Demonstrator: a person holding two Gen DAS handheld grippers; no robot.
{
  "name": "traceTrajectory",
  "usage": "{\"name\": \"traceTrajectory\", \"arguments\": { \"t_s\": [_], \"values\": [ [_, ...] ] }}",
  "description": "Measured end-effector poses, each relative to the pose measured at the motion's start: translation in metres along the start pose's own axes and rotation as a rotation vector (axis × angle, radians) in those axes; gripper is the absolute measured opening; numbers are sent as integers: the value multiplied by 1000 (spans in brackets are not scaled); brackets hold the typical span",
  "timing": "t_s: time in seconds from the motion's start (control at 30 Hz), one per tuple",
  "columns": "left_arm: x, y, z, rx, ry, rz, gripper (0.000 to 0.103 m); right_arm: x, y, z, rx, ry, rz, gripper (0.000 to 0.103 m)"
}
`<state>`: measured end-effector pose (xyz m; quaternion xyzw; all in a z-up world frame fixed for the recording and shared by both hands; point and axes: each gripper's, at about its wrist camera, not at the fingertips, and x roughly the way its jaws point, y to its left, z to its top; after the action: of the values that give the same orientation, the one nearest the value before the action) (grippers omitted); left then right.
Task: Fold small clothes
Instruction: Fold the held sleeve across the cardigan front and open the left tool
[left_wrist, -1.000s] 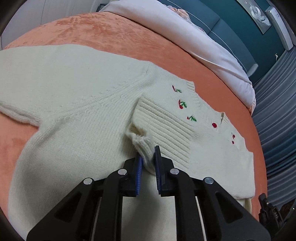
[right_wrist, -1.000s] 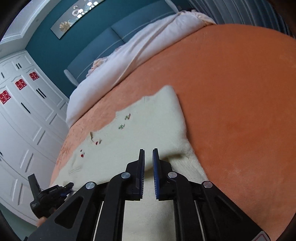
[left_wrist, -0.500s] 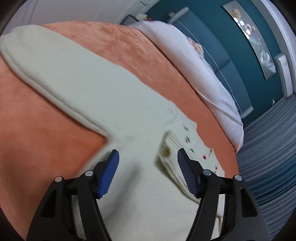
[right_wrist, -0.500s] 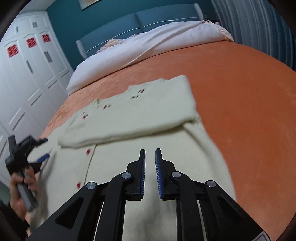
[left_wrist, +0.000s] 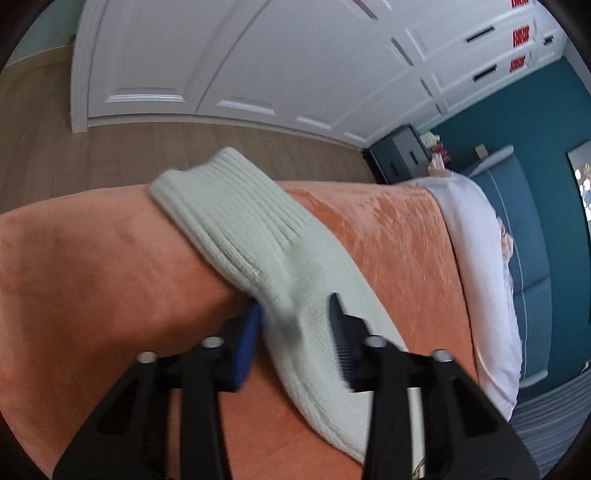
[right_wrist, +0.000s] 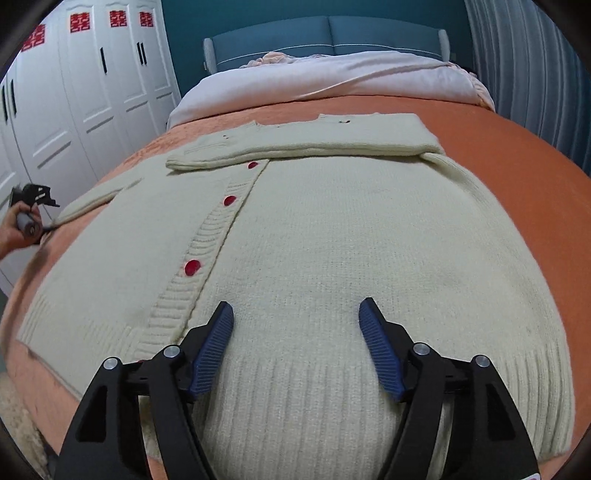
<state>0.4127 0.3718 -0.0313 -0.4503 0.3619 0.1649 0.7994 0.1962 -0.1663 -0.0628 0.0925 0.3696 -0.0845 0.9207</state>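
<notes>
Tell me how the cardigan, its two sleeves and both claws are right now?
Cardigan: flat on the bed, front up, buttoned.
Folded sleeve: laid across the chest.
Other sleeve: stretched sideways, pinched in the left claw.
Left claw: jaws just closing, shut on the other sleeve.
Right claw: jaws just opening, empty, above the hem.
</notes>
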Motion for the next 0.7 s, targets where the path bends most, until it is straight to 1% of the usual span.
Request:
{"name": "traceTrajectory", "arguments": {
  "t_s": [0.03, 0.1, 0.17, 0.2, 0.23, 0.3, 0.37, 0.4, 0.43, 0.47, 0.5, 0.53, 0.57, 0.6, 0.63, 0.67, 0.7],
  "values": [
    [-1, -13, 2, 26, 2, 1, 13, 0, -2, 0, 7, 1, 10, 70],
    [-18, -48, 0, 106, -45, -50, 12, -1, -8, 0, 32, -3, 53, 74],
    [-44, -93, -16, 226, -70, -144, 11, -1, -11, -1, 37, -3, 87, 79],
    [-57, -119, -32, 289, -75, -200, 11, -1, -10, -2, 31, -2, 95, 82],
    [-70, -145, -51, 351, -68, -270, 11, -2, -10, -3, 26, -3, 99, 83],
    [-90, -196, -100, 475, -33, -403, 11, -3, -12, -4, 30, -7, 109, 84],
    [-101, -236, -162, 595, 29, -499, 11, -4, -14, -4, 39, -11, 123, 84],
    [-99, -252, -194, 641, 79, -532, 12, -5, -15, -4, 43, -12, 128, 84],
    [-93, -264, -228, 688, 148, -549, 15, -5, -16, -4, 46, -14, 133, 84],
    [-84, -271, -261, 729, 218, -545, 15, -5, -16, -4, 49, -14, 137, 85],
    [-69, -273, -293, 762, 286, -521, 21, -5, -17, -4, 53, -16, 143, 85],
    [-54, -270, -322, 793, 353, -475, 36, -5, -17, -4, 56, -16, 148, 85],
    [-39, -262, -346, 810, 405, -417, 39, -5, -18, -4, 60, -15, 155, 85],
    [-28, -252, -360, 804, 441, -383, 39, -6, -19, -3, 65, -12, 161, 85],
    [-21, -240, -366, 784, 468, -370, 39, -7, -20, -1, 71, -3, 166, 85],
    [-17, -231, -366, 757, 478, -365, 39, -9, -21, 2, 75, 9, 169, 85],
    [-17, -222, -358, 725, 476, -370, 39, -12, -23, 5, 84, 20, 173, 84]
  ]
}}
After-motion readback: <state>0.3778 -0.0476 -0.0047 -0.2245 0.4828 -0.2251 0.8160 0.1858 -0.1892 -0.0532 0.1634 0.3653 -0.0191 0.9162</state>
